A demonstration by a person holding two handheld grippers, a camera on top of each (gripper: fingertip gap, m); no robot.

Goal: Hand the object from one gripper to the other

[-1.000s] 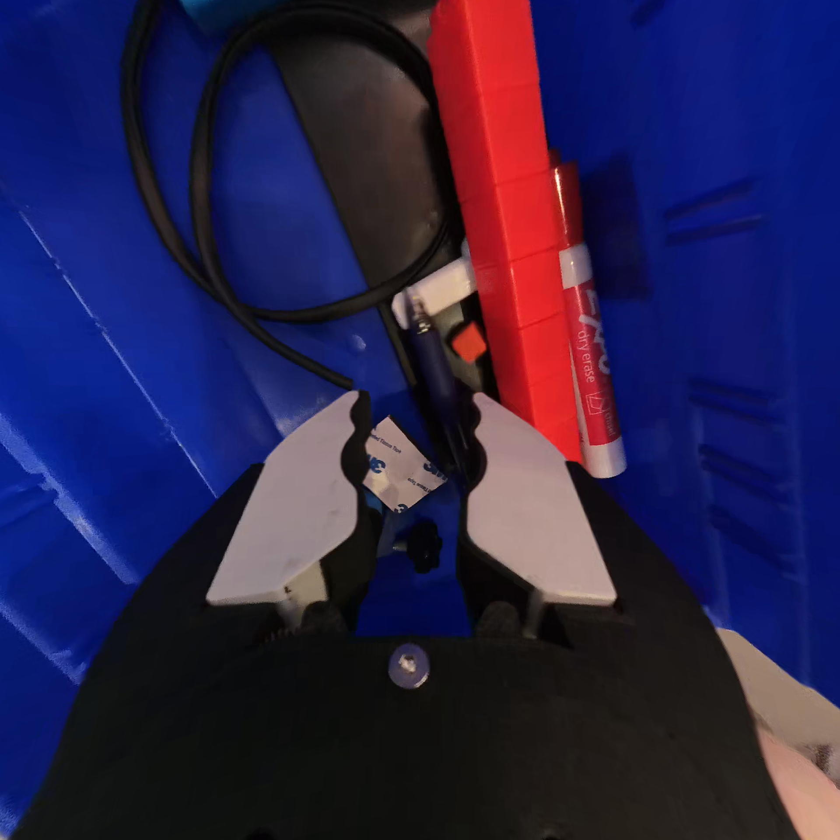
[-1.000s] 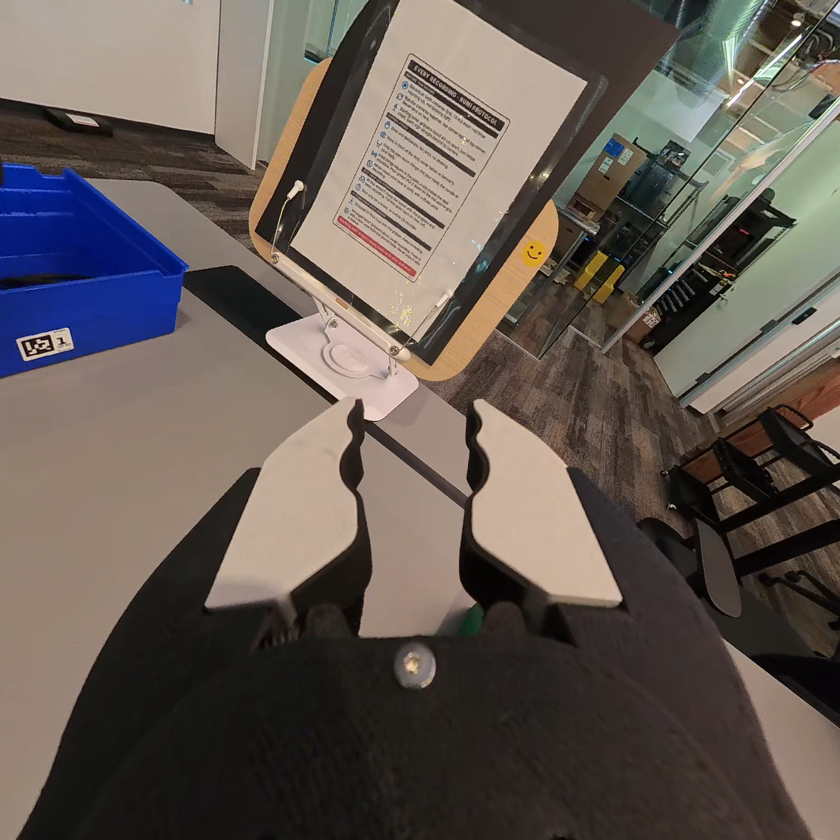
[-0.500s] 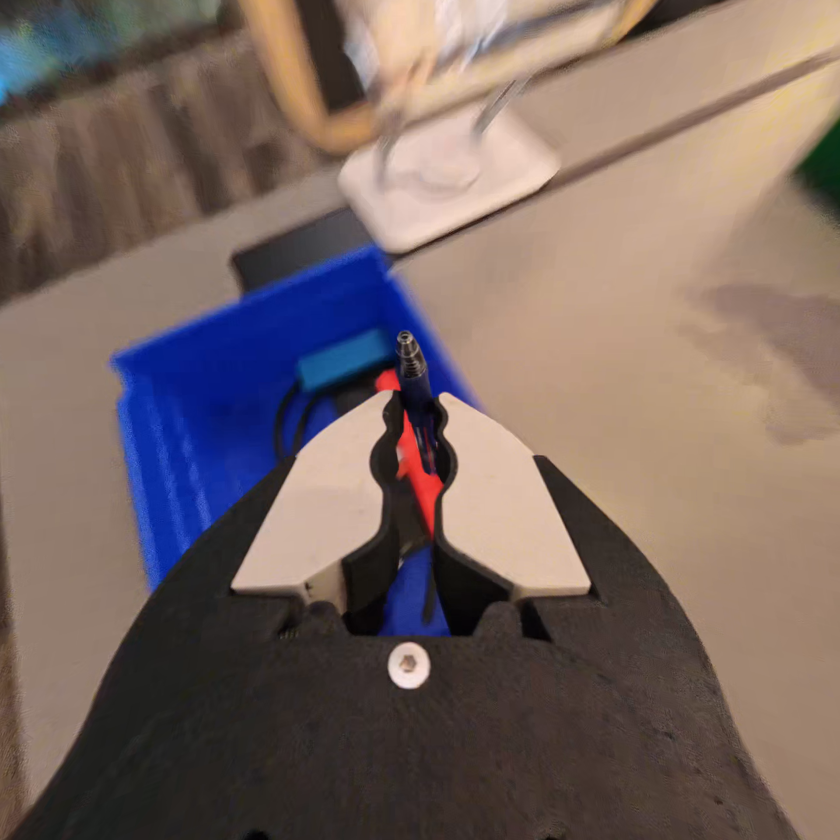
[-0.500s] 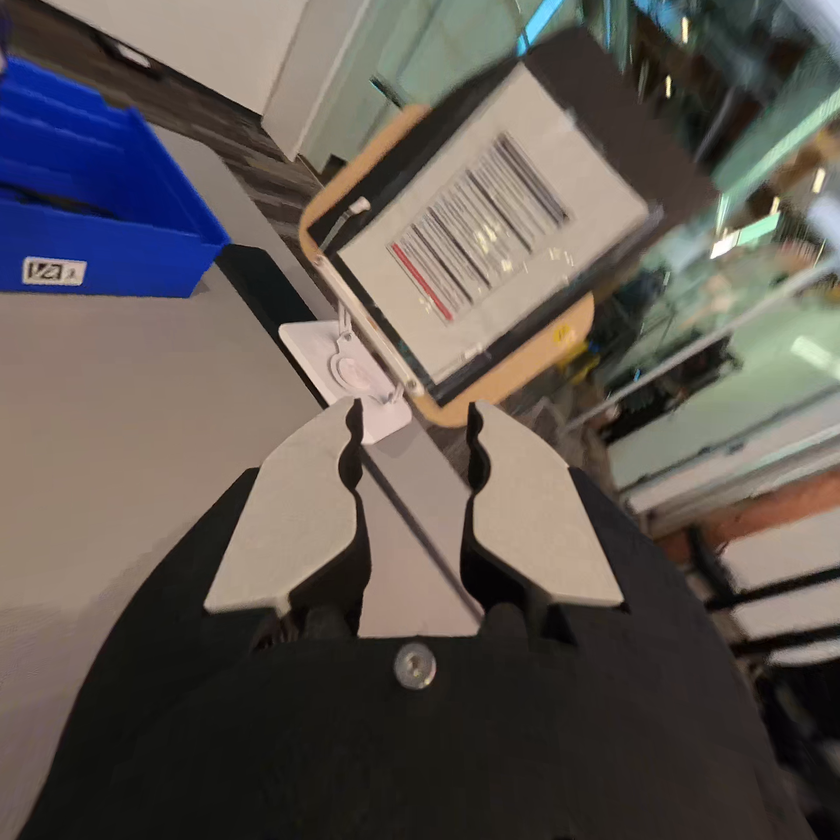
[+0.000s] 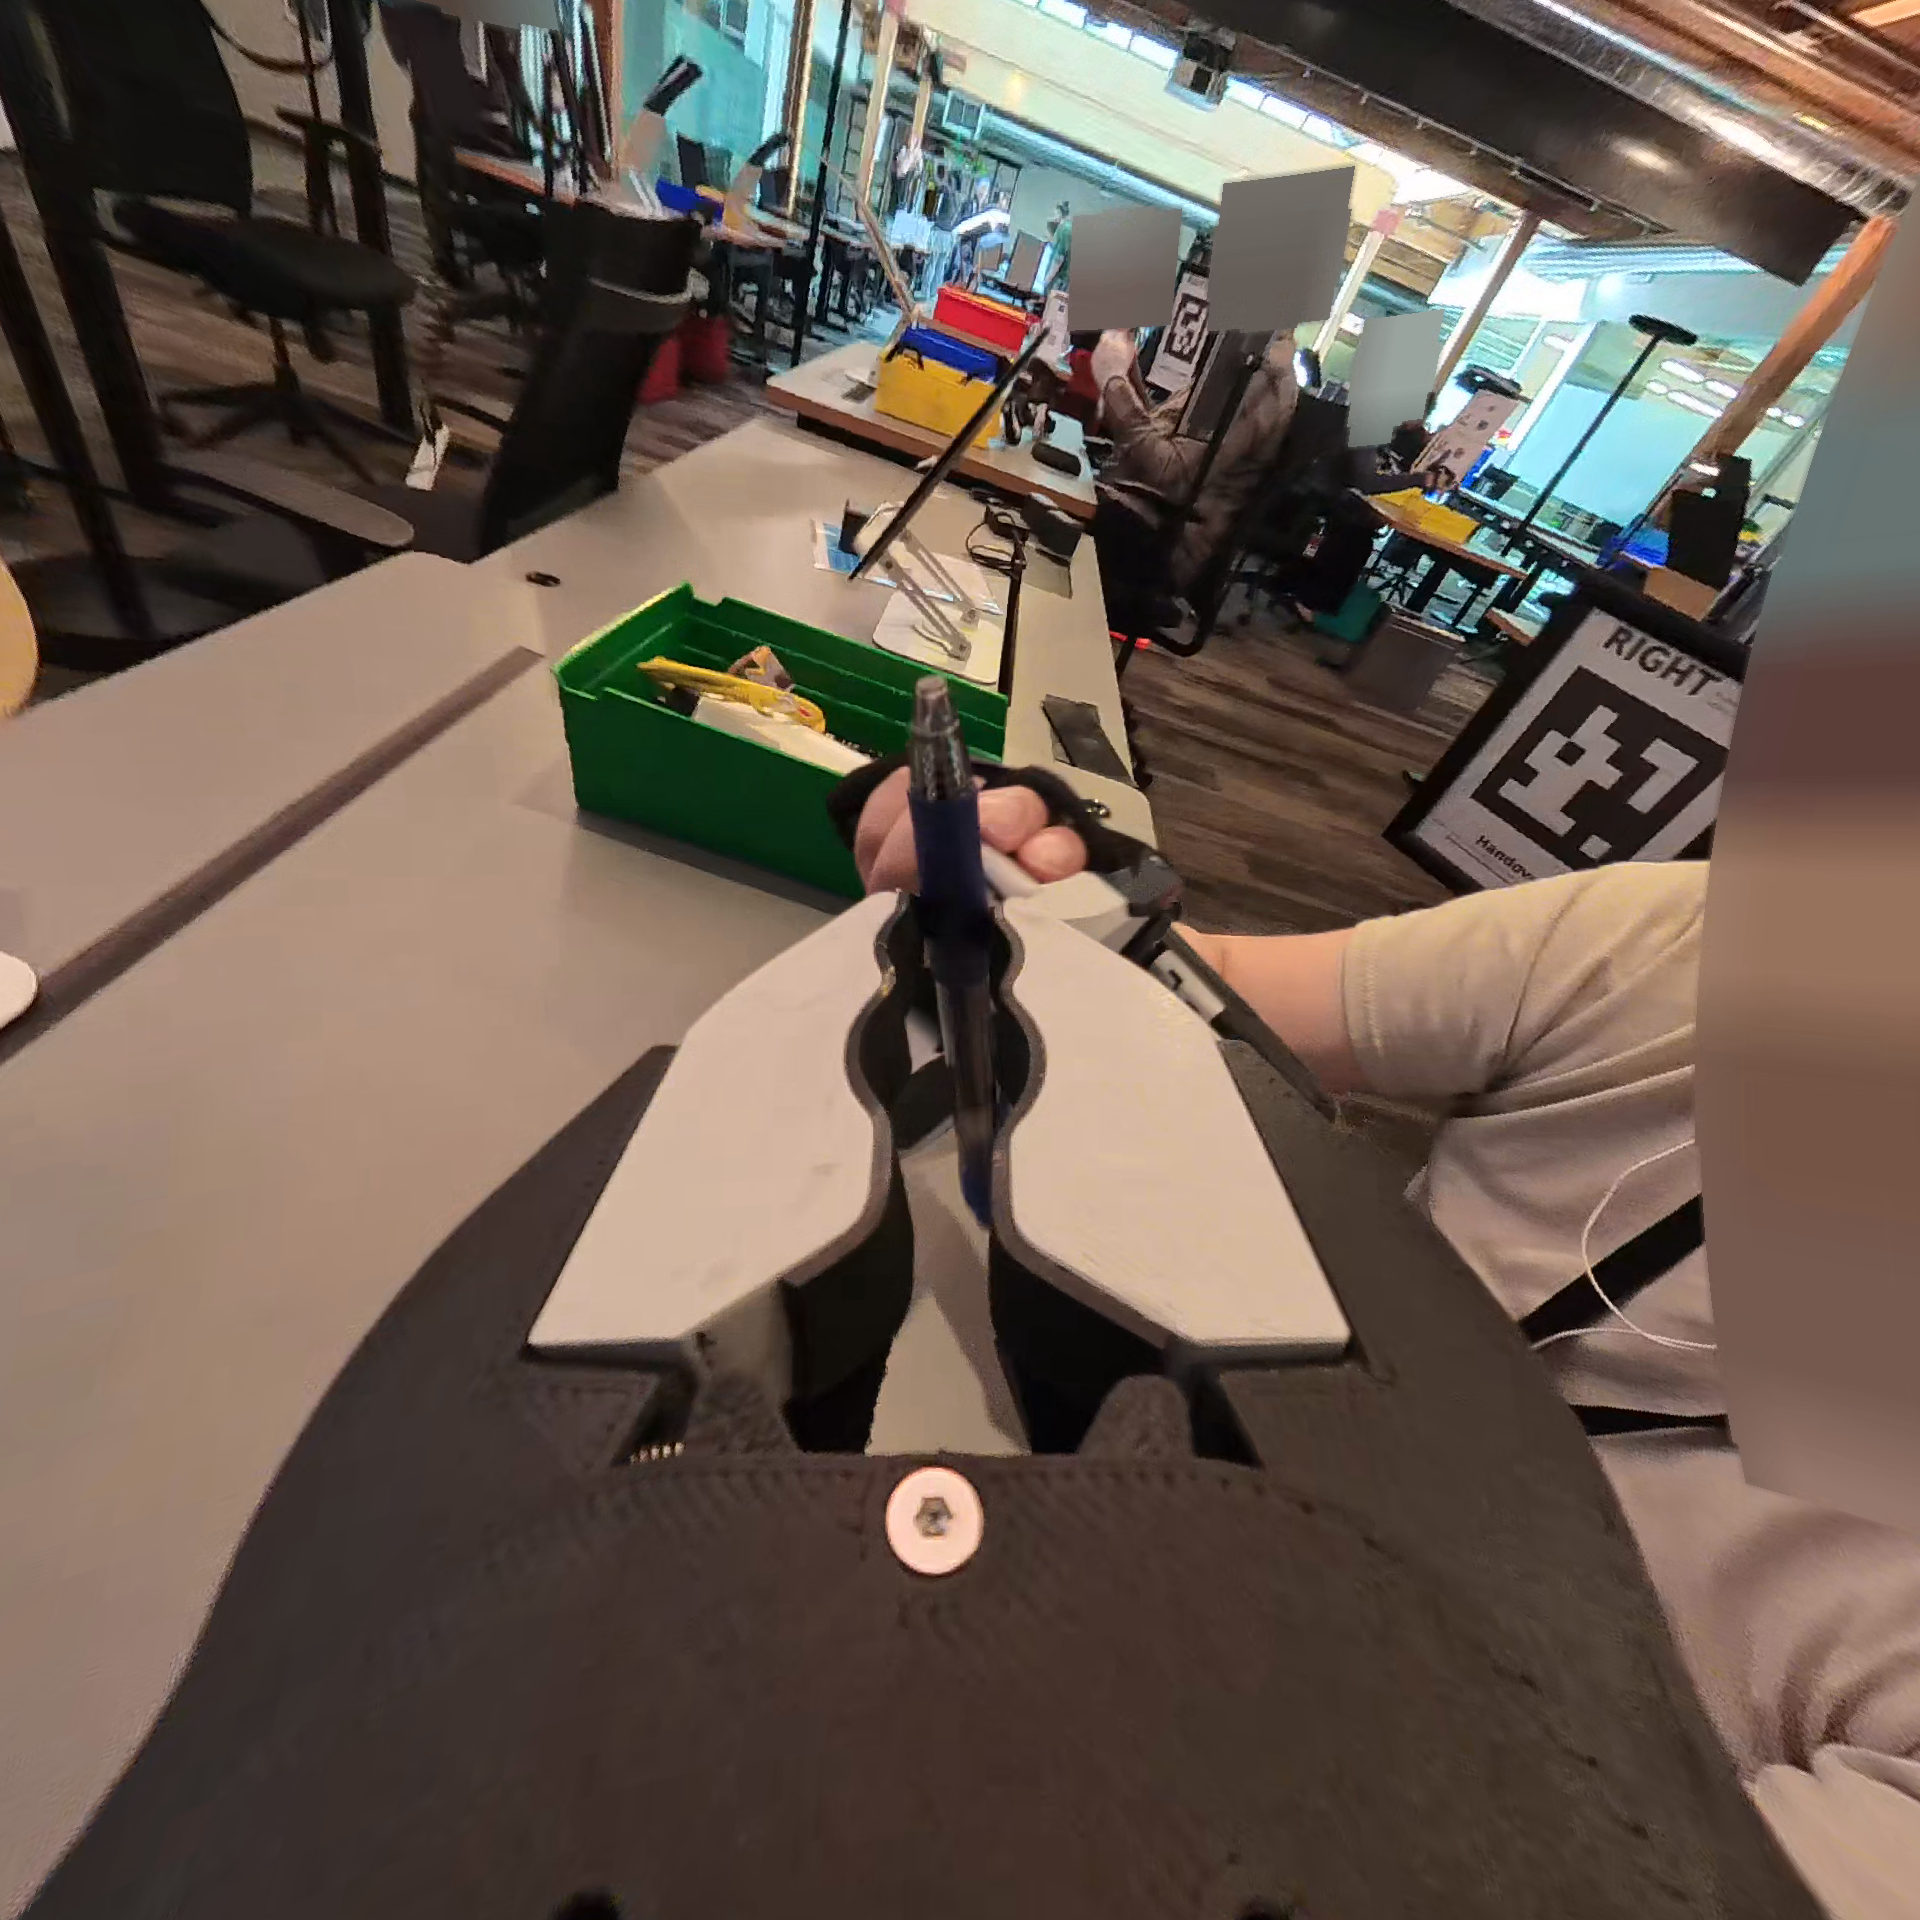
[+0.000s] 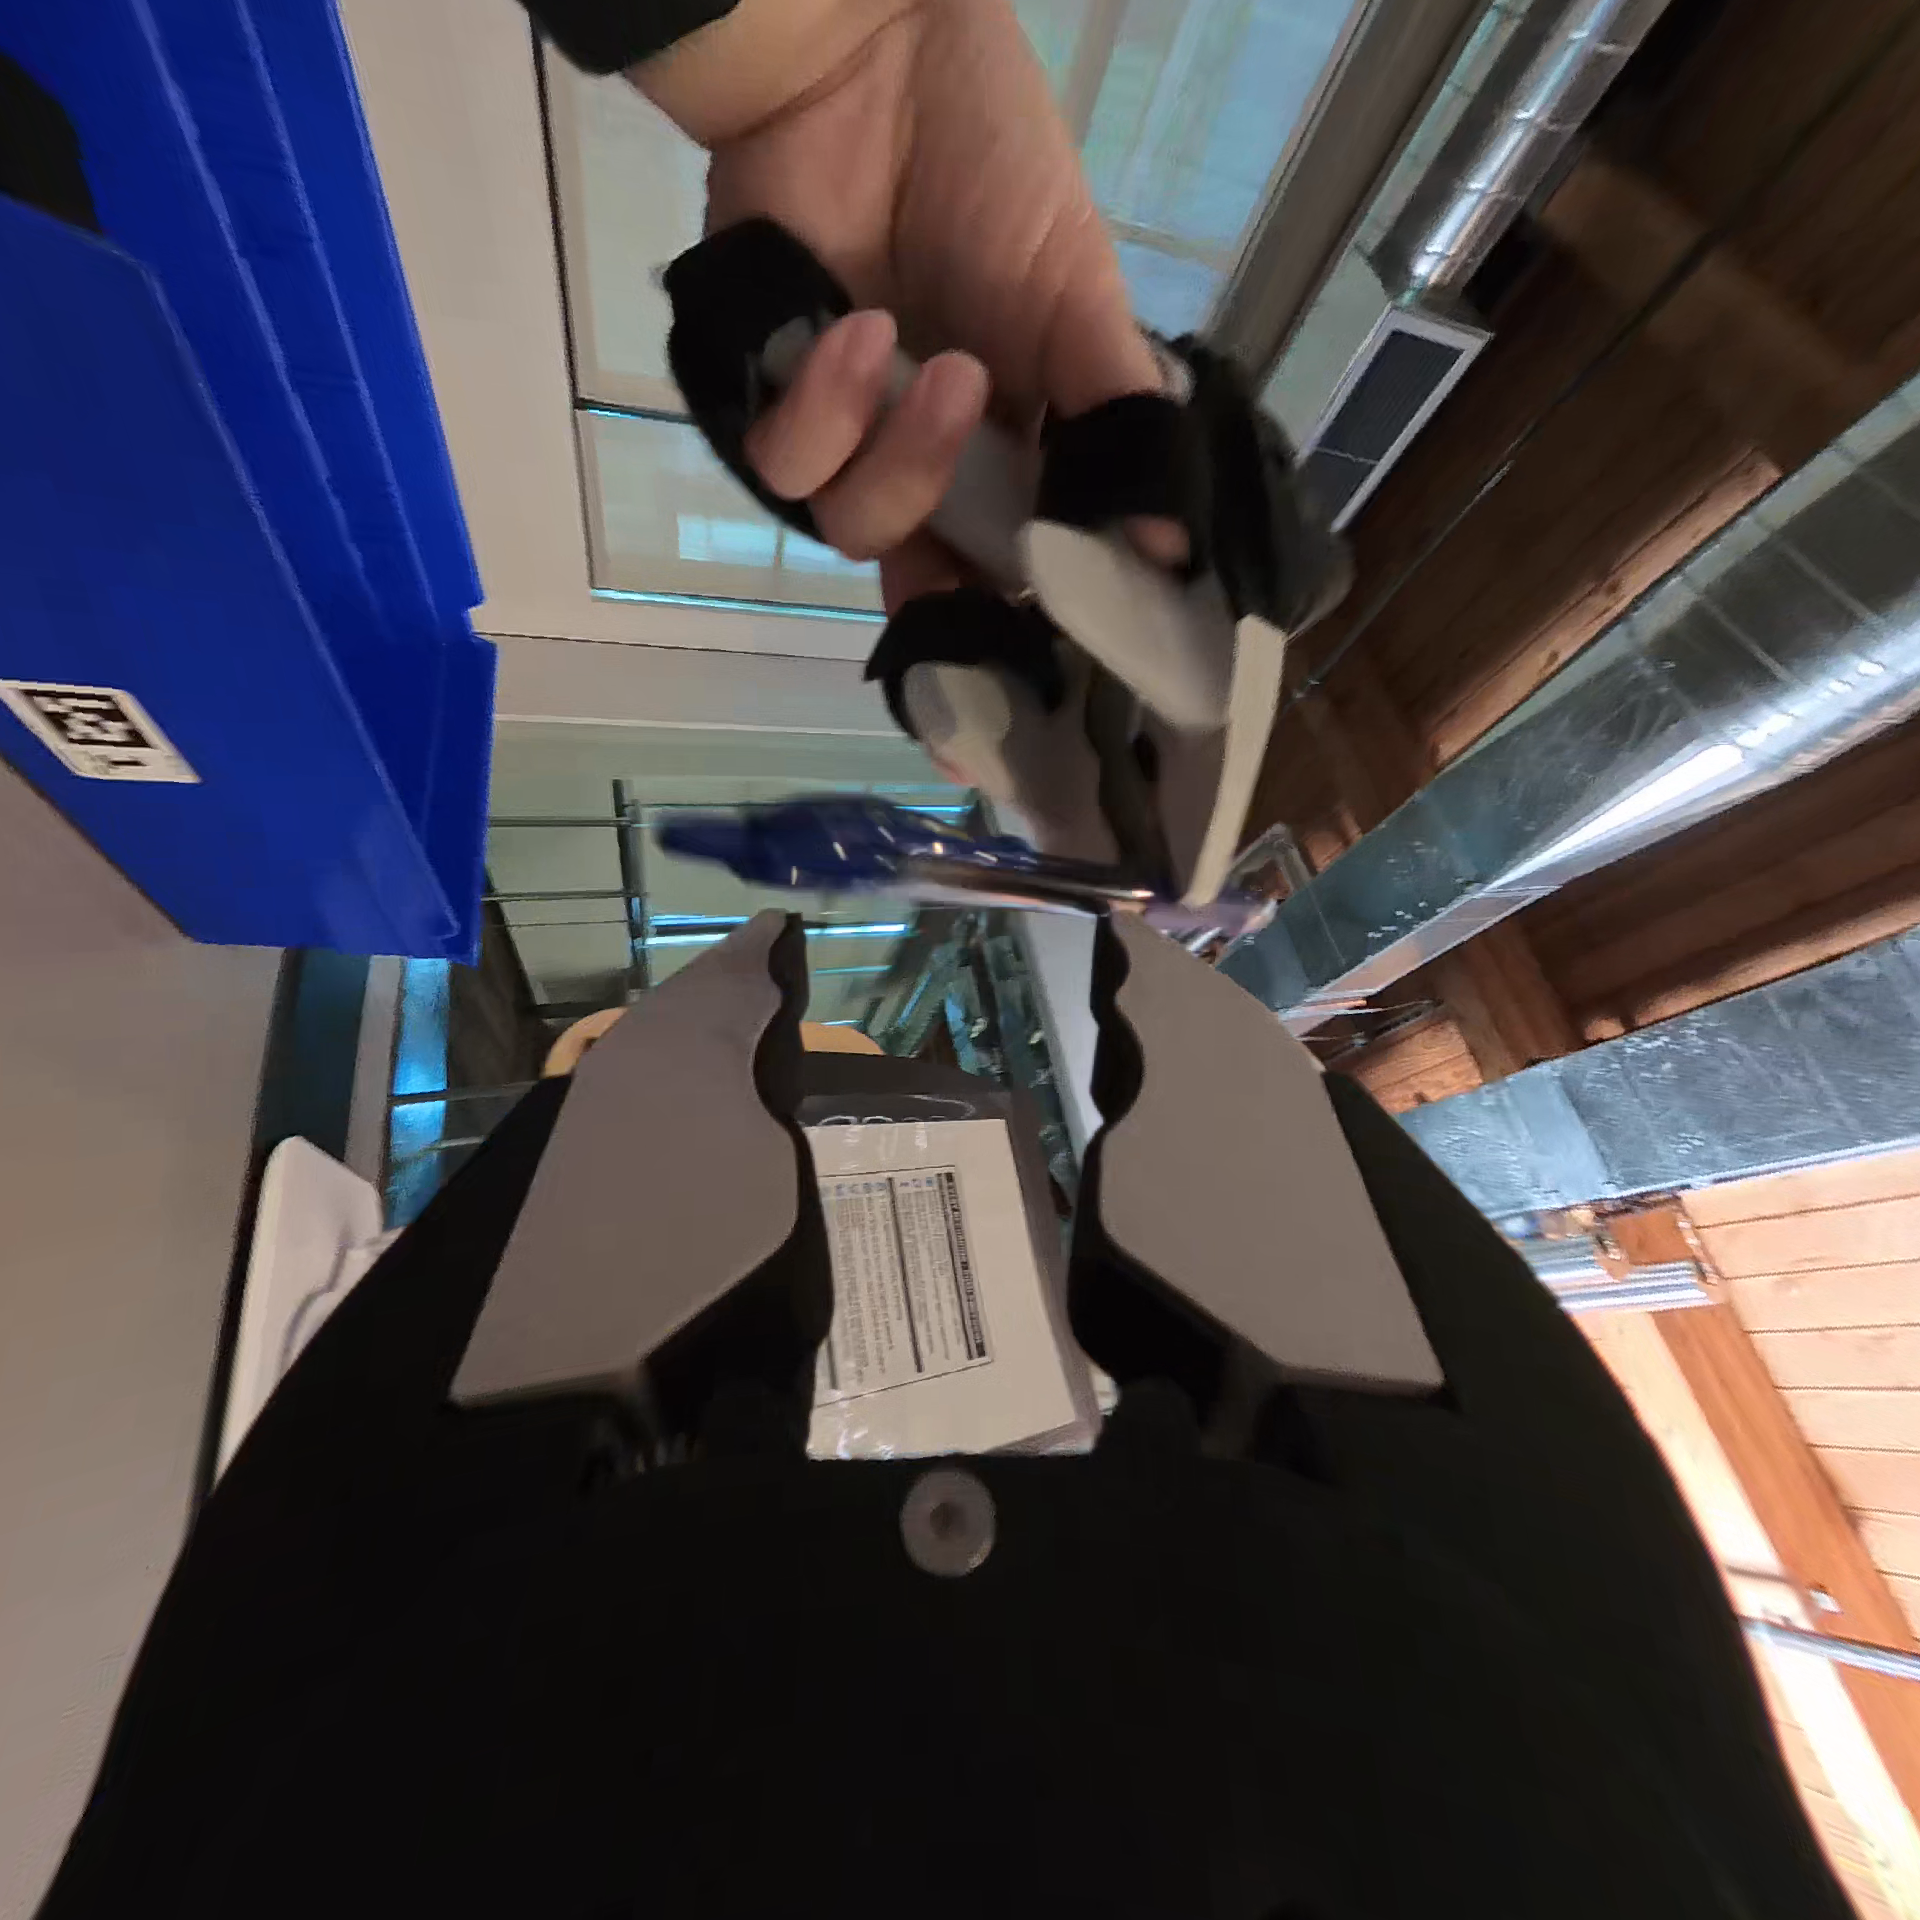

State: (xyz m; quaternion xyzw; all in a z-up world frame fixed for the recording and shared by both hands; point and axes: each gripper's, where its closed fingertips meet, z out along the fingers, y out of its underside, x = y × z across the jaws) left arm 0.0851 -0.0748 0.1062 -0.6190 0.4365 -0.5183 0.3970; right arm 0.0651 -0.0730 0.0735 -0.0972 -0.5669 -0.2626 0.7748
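Pen [image 5: 951, 935] clamped in left gripper [image 5: 951, 940], tip forward (lengthwise between jaws).

pen [image 5: 943, 862] between left gripper [image 5: 948, 925] fingers, bin [image 5: 717, 769] behind

The left claw [image 5: 948, 914] is seen closed on a blue pen [image 5: 951, 935], which is pinched at the fingertips and stands roughly upright, its grey tip above them. Directly beyond the pen, a hand [image 5: 971, 826] in a black fingerless glove is seen gripping a grey handle. Past that hand, a green bin [image 5: 717, 774] holding yellow and white items is set on the grey surface [image 5: 260, 987]. To the claw's right, an arm in a light sleeve [image 5: 1517, 997] is visible.
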